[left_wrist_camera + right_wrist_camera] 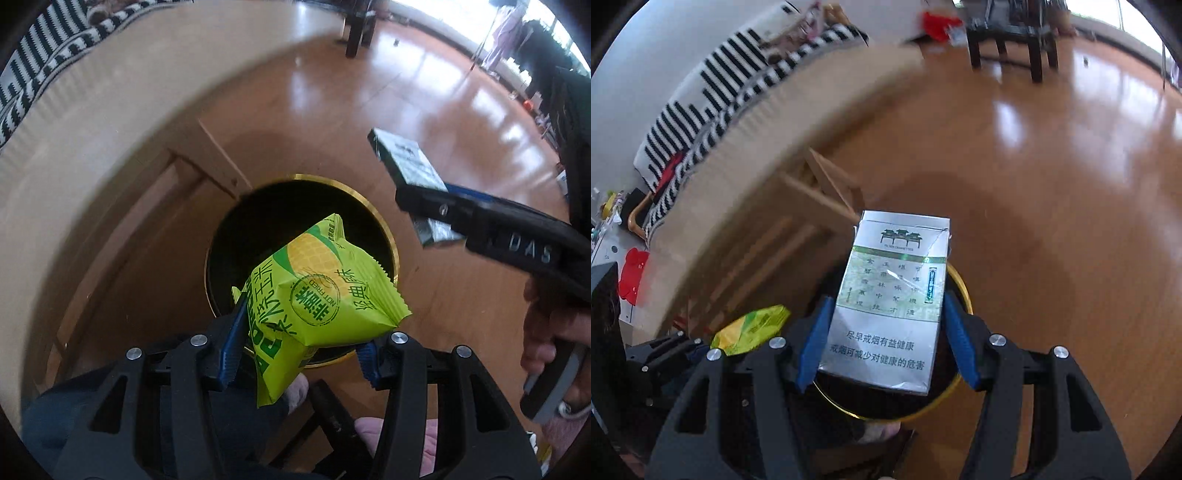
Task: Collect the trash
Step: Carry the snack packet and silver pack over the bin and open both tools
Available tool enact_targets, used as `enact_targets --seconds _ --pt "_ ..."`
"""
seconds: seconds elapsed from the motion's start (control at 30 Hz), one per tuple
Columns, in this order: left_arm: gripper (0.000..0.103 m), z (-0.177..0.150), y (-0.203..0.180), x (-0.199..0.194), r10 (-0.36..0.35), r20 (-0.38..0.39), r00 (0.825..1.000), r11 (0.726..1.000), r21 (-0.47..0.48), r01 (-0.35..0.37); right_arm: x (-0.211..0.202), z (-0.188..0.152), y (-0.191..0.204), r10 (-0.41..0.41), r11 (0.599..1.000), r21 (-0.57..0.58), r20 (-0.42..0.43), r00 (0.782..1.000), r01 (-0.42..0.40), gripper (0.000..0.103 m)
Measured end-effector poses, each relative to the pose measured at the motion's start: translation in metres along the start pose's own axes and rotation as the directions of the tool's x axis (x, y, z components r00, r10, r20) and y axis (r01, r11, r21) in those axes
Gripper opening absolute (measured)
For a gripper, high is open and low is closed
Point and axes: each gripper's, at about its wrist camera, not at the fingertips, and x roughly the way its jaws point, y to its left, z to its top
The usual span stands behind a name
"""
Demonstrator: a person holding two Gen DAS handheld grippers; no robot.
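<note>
The left gripper (299,347) clamps a green snack bag (317,295) above the open bin (388,236), over its near rim. The right gripper (886,350) pinches a silver cigarette pack (890,295) between its blue pads (816,343), held over the bin's far-right rim on the wooden floor (1052,221).

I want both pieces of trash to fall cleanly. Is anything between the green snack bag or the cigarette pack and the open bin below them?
Nothing visible blocks either. The snack bag hangs in the left gripper over the bin mouth. The cigarette pack sits in the right gripper above the same gold-rimmed opening.
</note>
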Motion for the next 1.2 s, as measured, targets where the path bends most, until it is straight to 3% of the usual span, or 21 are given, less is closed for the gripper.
enact_targets --seconds 0.13,0.27,0.47,0.73,0.87,1.2 --pt "0.051 -0.006 0.003 0.032 0.034 -0.045 0.998 0.999 0.007 -0.034 0.027 -0.006 -0.006 -0.005 1.0 0.006 -0.077 0.997 0.005 0.059" --pt "0.051 -0.008 0.015 0.053 0.0 -0.081 0.997 0.999 -0.053 -0.005 0.05 -0.007 -0.009 -0.018 1.0 0.012 -0.132 0.991 0.019 0.059" --pt "0.051 -0.004 0.026 0.081 0.014 -0.114 0.993 0.999 -0.046 -0.019 0.084 -0.007 -0.013 -0.036 0.998 0.045 -0.2 0.979 0.046 0.059" --pt "0.051 -0.004 0.033 0.12 -0.036 -0.208 0.978 0.995 -0.101 0.015 0.121 0.003 -0.018 -0.058 0.993 0.083 -0.279 0.958 0.084 0.059" --pt "0.051 -0.001 0.03 0.137 0.018 -0.228 0.973 0.998 -0.057 -0.032 0.136 0.008 -0.013 -0.069 0.991 0.085 -0.302 0.951 0.099 0.059" --pt "0.051 0.0 0.018 0.135 0.006 -0.219 0.976 1.0 -0.029 -0.012 0.144 0.012 -0.005 -0.099 0.992 0.046 -0.323 0.941 0.12 0.059"
